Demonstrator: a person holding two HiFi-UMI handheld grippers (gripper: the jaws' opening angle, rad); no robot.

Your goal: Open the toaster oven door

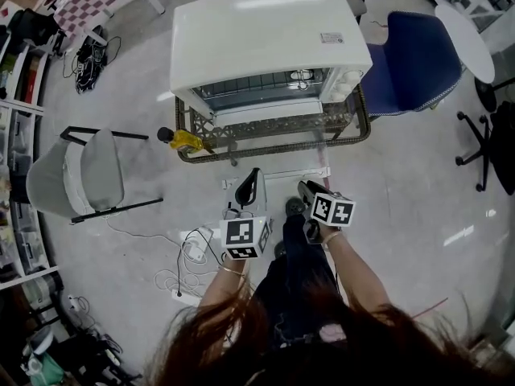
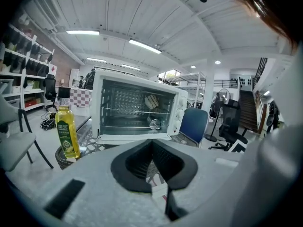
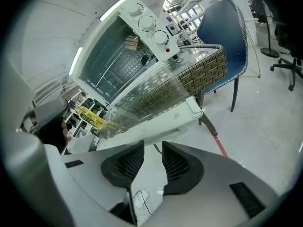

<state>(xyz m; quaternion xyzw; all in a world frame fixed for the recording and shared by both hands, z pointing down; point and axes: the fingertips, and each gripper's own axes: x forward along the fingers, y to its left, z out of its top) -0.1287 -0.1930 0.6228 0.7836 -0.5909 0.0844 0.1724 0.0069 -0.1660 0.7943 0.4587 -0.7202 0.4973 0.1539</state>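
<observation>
The white toaster oven stands on a wicker-rimmed table. Its glass door is folded down and out toward me, with the white handle bar at its near edge. The oven cavity shows its racks. My left gripper hangs just short of the handle, and its jaws meet at the tips with nothing between them. To its right, my right gripper is below the handle. A gap shows between the right gripper's pads and it holds nothing.
A yellow oil bottle stands at the table's left corner. A blue chair is to the right of the oven and a grey folding chair to the left. Cables and a power strip lie on the floor near my feet.
</observation>
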